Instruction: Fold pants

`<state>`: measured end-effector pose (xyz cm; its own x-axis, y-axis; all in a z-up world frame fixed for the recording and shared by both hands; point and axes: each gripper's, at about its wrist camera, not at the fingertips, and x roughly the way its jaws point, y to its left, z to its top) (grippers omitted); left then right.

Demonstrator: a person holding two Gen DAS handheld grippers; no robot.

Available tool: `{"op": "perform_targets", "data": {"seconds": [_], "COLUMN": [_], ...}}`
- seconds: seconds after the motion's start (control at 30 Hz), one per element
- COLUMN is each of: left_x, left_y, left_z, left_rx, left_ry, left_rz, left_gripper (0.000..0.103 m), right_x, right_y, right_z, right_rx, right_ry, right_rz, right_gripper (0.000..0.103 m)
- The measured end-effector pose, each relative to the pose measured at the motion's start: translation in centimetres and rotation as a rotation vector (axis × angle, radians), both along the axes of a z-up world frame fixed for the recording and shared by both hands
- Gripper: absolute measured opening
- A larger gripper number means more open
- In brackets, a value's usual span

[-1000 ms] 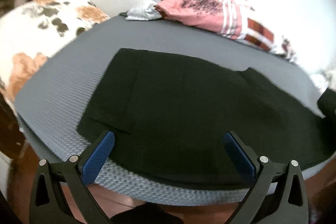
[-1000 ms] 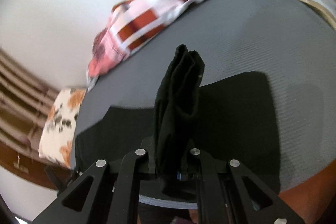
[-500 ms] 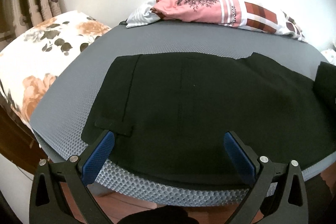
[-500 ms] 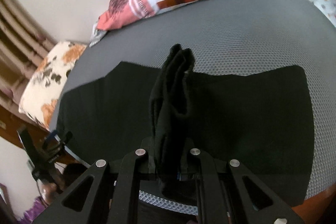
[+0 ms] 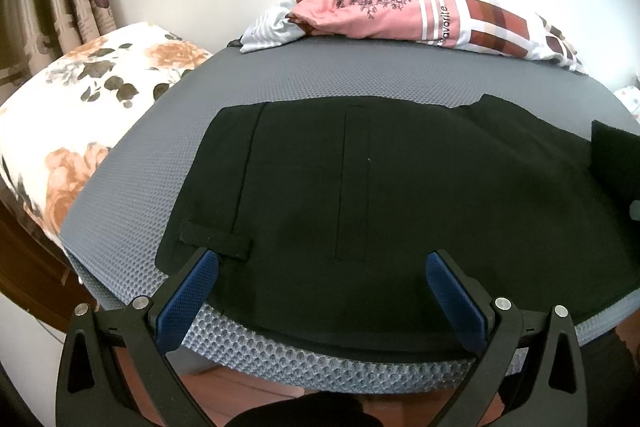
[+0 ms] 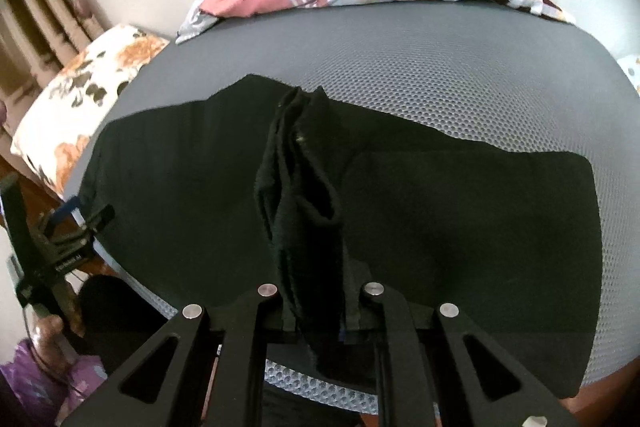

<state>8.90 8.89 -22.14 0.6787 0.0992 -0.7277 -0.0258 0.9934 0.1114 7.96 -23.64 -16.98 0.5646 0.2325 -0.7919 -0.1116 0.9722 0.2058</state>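
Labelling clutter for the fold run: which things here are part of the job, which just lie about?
In the job:
black pants, spread on the grey mat
right gripper, jaws shut on a bunched end of the pants
left gripper, jaws open

Lying about:
checked pink bedding
floral pillow
curtain

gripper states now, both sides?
Left gripper: open, empty, over the flat black fabric pants.
Right gripper: shut on a bunched fold of the pants.
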Motion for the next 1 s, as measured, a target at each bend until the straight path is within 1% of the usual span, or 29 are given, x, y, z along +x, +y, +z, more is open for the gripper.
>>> {"op": "perform_targets", "data": {"seconds": [0.3,0.83,1.0], "left_x": [0.0,0.0,0.0], "left_y": [-0.1,0.1,0.0], "left_z": [0.0,0.0,0.0], "left_rx": [0.005,0.014,0.013], "left_ry": [0.002,0.004,0.007], "left_rz": [-0.002,-0.006,-0.006], "left_gripper": [0.103,0.103,0.103], "right_x": [0.2,0.3,0.2], "right_y": [0.9,1.0,1.4], "right_z": [-0.4,-0.5,-0.7], "right_rx": [-0.015,-0.015,-0.013], "right_ry": [0.004,0.008,0.014], "right_rz": [0.01,0.009,0.008], "right_gripper": [0.013,0.016,0.02]}}
